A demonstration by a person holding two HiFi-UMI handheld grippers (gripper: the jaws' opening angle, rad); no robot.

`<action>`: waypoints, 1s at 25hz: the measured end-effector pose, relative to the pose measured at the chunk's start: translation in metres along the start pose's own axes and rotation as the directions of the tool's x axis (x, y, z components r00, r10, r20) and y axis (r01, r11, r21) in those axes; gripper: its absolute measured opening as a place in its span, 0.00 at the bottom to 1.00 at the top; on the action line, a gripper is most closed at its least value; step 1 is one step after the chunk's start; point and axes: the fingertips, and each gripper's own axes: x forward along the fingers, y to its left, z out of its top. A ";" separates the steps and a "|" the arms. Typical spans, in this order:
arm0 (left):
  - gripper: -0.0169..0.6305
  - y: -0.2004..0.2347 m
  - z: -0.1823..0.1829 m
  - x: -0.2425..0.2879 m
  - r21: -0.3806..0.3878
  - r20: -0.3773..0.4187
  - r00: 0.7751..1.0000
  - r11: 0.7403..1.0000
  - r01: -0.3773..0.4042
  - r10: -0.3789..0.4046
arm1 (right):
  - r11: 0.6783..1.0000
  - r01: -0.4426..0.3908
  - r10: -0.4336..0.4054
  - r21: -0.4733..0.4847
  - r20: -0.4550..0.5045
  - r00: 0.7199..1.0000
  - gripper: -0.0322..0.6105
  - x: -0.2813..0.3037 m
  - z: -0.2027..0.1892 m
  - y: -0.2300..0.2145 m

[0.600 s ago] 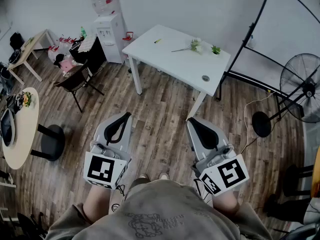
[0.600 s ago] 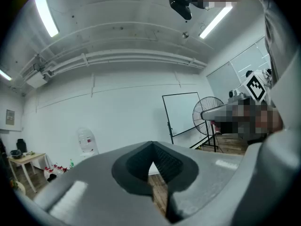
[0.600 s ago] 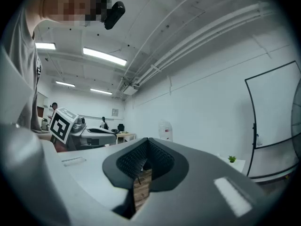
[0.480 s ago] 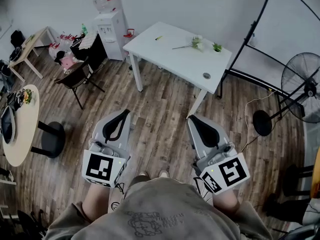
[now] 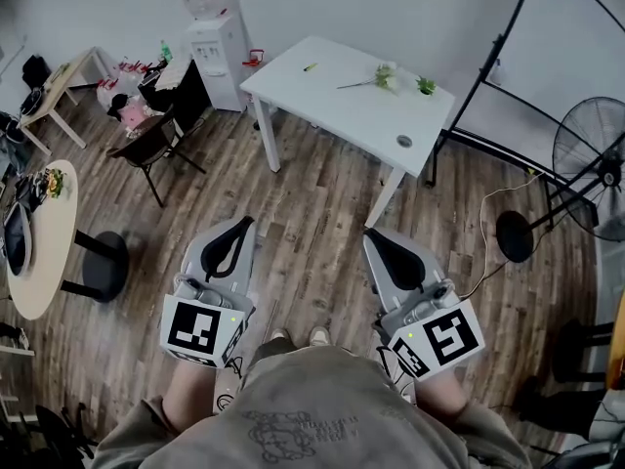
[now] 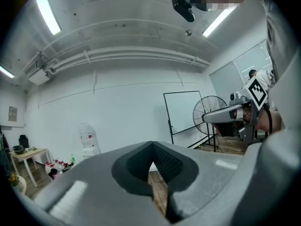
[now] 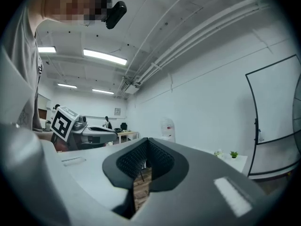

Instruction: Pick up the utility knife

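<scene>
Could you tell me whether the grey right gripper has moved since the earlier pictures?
No: the grey right gripper still ends right below the white table's near leg.

head view: high over person's torso, facing forward and steeply down; floor [image 5: 312, 193] far below, left gripper [image 5: 237, 231] and right gripper [image 5: 381, 244] close at bottom edge, white table [image 5: 342, 115] well ahead.
left gripper view: sits just behind own jaws, tilted up at wall [image 6: 117, 112] and ceiling [image 6: 117, 32]; other gripper at right.
right gripper view: same setup, other gripper at left.
shared: water dispenser [image 5: 217, 42] in all three; fan [image 5: 591, 169] in head and left gripper views; table in head and right gripper views.
</scene>
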 end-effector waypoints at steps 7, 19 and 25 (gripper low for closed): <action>0.03 0.000 0.002 -0.004 0.001 -0.011 1.000 1.000 -0.012 0.012 | 1.000 0.011 -0.011 0.005 -0.013 1.000 0.10 -0.001 -0.004 -0.007; 0.03 0.008 0.001 -0.004 -0.030 0.000 0.999 0.999 -0.034 0.034 | 0.999 0.032 -0.032 -0.003 0.026 0.999 0.42 0.003 0.007 -0.013; 0.03 0.023 -0.010 0.012 -0.034 -0.005 1.000 0.999 -0.028 0.028 | 1.000 0.017 -0.017 -0.009 0.015 1.000 0.41 0.022 -0.001 -0.020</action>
